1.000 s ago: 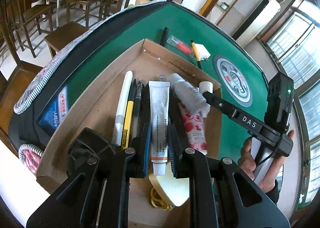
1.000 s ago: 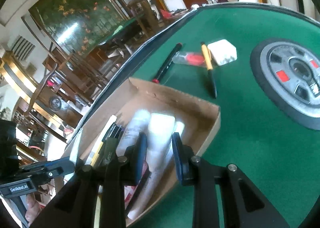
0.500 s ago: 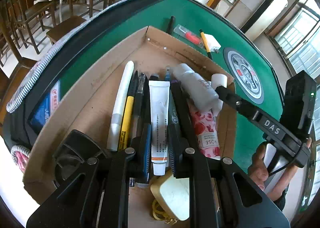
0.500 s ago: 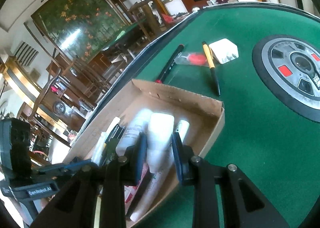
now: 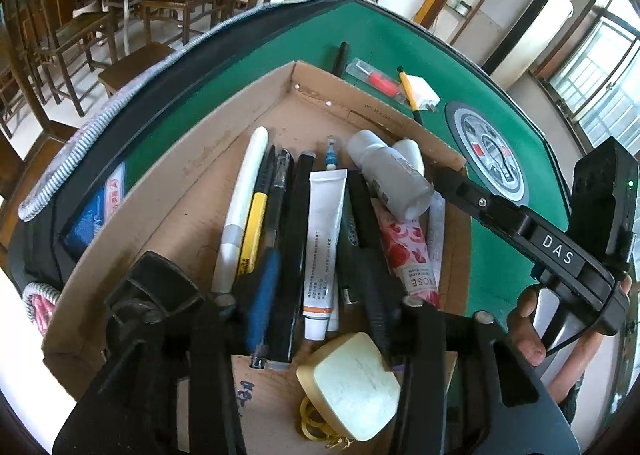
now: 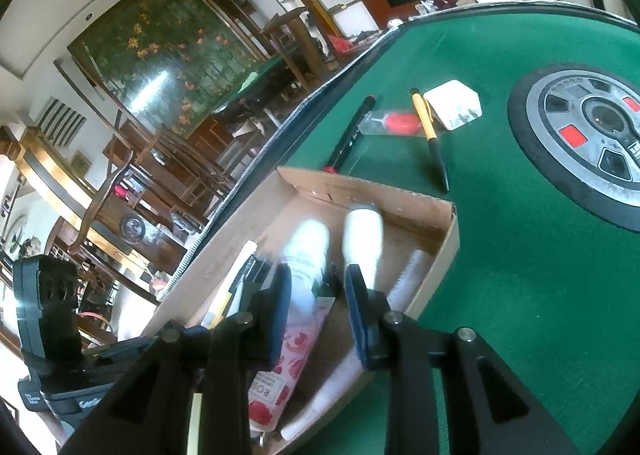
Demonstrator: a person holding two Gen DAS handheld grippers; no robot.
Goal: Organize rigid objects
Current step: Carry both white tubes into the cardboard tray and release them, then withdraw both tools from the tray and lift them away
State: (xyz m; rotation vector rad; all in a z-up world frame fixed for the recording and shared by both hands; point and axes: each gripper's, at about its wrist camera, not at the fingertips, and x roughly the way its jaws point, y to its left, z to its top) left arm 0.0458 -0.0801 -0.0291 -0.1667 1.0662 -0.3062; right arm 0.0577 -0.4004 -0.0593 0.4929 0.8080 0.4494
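Observation:
An open cardboard box (image 5: pixel 192 183) on the green table holds pens, tubes and bottles laid lengthwise. My left gripper (image 5: pixel 320 303) hangs over its near end, jaws opening. The white tube with an orange band (image 5: pixel 324 223) lies between the pads, which stand apart from it. My right gripper (image 6: pixel 320 307) is over the box's right side, jaws also opening. A white bottle (image 6: pixel 362 235), blurred, lies just ahead of its right pad, beside a grey bottle (image 6: pixel 306 251) and a rose-print tube (image 6: pixel 292 351). Nothing is pressed between its pads.
On the felt beyond the box (image 6: pixel 400 195) lie a black pen (image 6: pixel 350 135), a red item in clear wrap (image 6: pixel 396 123), a yellow-black pen (image 6: pixel 430 143) and a white adapter (image 6: pixel 454 103). A round panel (image 6: pixel 592 135) sits mid-table. A cream plug (image 5: pixel 352 379) lies near my left fingers.
The left jaws have spread away from the white tube they were gripping. The right jaws have widened and the white bottle has left their grip.

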